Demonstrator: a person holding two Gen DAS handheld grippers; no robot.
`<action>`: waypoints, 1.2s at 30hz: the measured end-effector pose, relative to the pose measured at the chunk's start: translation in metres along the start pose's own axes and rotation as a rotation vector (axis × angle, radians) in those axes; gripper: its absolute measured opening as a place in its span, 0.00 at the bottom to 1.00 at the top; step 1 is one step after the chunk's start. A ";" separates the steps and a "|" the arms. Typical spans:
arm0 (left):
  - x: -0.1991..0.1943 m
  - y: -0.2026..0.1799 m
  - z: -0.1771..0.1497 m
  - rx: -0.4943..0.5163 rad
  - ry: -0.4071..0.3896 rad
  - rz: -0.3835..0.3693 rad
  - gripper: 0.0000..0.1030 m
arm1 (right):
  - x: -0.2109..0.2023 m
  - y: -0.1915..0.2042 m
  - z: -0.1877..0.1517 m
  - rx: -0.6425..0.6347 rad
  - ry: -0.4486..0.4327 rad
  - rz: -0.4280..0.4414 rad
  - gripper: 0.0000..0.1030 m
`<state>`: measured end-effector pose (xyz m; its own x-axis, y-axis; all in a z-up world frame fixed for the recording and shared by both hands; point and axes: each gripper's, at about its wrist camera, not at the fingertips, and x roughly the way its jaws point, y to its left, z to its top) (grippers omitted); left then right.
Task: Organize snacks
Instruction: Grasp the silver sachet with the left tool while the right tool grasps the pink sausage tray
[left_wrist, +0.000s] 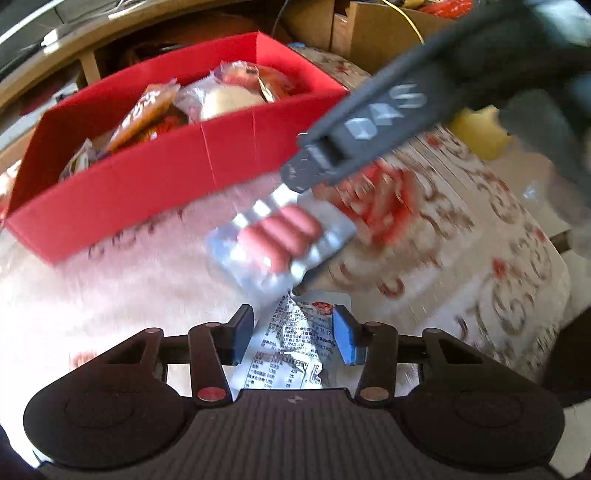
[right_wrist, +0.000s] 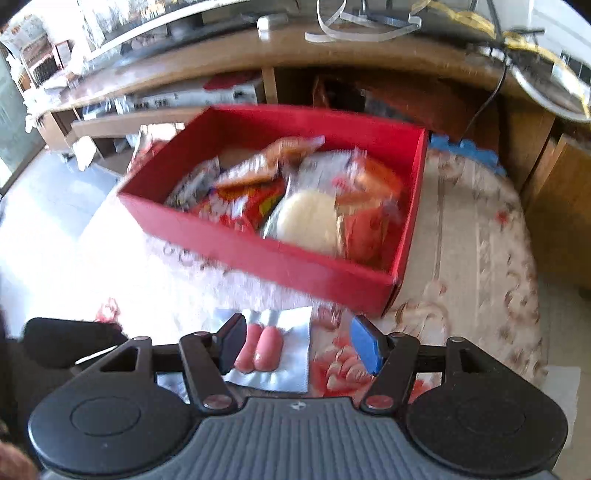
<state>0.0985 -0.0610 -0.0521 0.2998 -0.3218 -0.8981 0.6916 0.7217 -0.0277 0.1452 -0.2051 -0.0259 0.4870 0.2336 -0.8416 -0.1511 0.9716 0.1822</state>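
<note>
A red box (left_wrist: 155, 177) (right_wrist: 280, 258) holds several snack packs and stands on the patterned tablecloth. A clear pack of pink sausages (left_wrist: 284, 236) (right_wrist: 264, 349) lies in front of it. My right gripper (right_wrist: 297, 343) is open over this pack, which sits by its left finger; in the left wrist view its fingers (left_wrist: 321, 162) reach down to the pack's far edge. My left gripper (left_wrist: 293, 332) is open, with a white printed snack wrapper (left_wrist: 291, 350) between its fingers, lying on the cloth.
A wooden shelf unit (right_wrist: 332, 62) with cables and boxes stands behind the table. A cardboard box (left_wrist: 388, 33) and a yellow object (left_wrist: 480, 129) are at the far right. The floral tablecloth (left_wrist: 461, 240) drops off at the table's right edge.
</note>
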 end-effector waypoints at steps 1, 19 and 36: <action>-0.003 -0.001 -0.003 0.002 -0.001 -0.004 0.51 | 0.004 0.000 -0.001 0.004 0.014 0.004 0.51; -0.028 0.003 -0.040 -0.065 0.006 -0.070 0.52 | 0.052 0.037 -0.015 -0.105 0.141 -0.019 0.60; -0.025 -0.001 -0.044 -0.033 0.032 -0.072 0.61 | 0.001 0.057 -0.048 -0.778 0.178 -0.047 0.53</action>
<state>0.0613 -0.0268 -0.0494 0.2285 -0.3545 -0.9067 0.6887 0.7171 -0.1069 0.0961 -0.1517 -0.0411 0.3733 0.1202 -0.9199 -0.7228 0.6592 -0.2072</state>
